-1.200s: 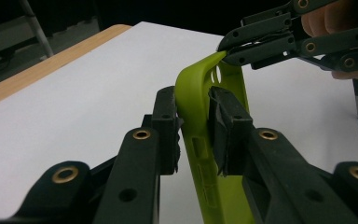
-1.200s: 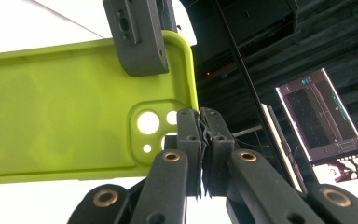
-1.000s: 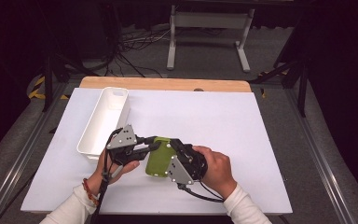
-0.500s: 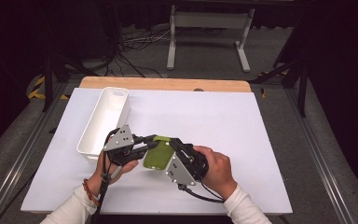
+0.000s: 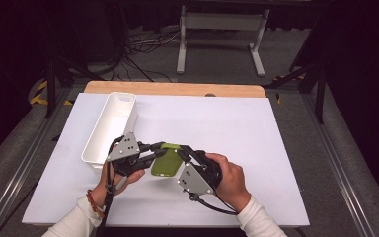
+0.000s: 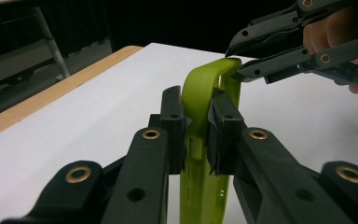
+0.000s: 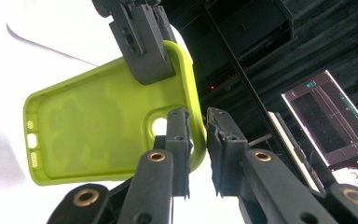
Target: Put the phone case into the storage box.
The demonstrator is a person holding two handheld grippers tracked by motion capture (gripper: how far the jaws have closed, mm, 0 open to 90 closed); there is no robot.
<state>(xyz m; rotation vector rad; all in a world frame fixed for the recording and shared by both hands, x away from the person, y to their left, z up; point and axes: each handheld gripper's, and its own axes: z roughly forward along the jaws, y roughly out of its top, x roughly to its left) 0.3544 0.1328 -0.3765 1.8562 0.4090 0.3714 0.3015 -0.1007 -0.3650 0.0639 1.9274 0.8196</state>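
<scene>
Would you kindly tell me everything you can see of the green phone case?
The green phone case is a lime-green shell that looks like soft, matte silicone, empty, with a round camera cutout and small port holes along one short end. It is held up off the white table, between both grippers: the left gripper is clamped on one edge, and the right gripper pinches the rim near the camera hole.

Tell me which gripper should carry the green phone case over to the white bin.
Left, probably. The left gripper is shut on the phone case and sits nearer the white bin; the right gripper pinches only the case's rim, farther away.
</scene>
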